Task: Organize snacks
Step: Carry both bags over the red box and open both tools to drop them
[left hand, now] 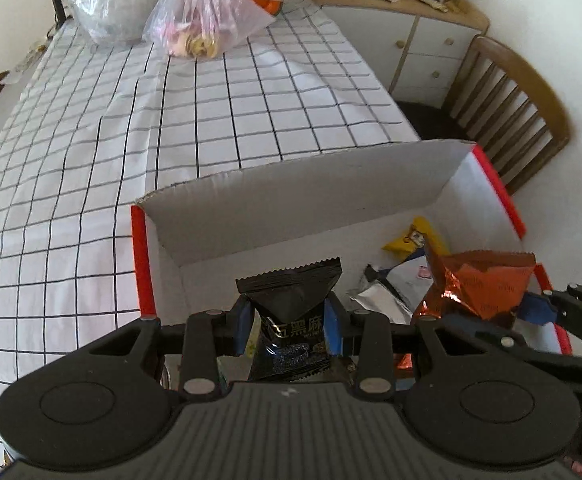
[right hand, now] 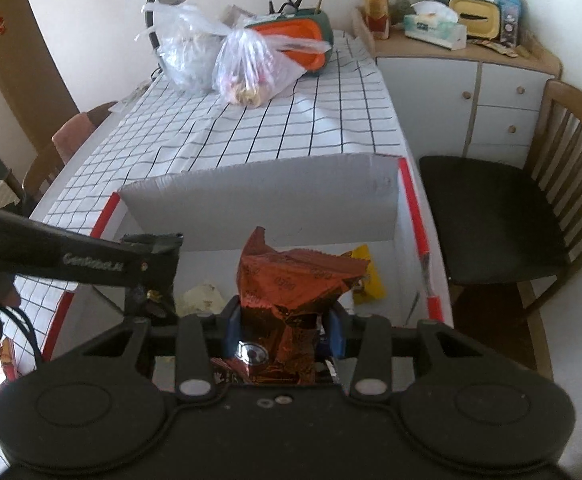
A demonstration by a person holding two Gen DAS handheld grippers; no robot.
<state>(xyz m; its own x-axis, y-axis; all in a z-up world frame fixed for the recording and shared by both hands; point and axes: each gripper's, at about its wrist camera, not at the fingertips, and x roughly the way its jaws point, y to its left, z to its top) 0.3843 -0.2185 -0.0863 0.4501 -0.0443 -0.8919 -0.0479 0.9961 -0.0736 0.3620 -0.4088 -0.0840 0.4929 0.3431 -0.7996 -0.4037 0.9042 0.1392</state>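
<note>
Checked tablecloth [left hand: 91,160] carries one open box [left hand: 291,200] and, beyond it, two plastic bags [left hand: 207,16]. Both grippers tilt down over the box: left gripper [left hand: 287,330] clamps one black snack packet [left hand: 291,304], right gripper [right hand: 285,330] clamps one orange snack packet [right hand: 295,284].

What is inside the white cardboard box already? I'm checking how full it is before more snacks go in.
Inside the box, a yellow packet and pale and silvery wrappers lie on the floor. The held packets and grippers hide the near part.
</note>
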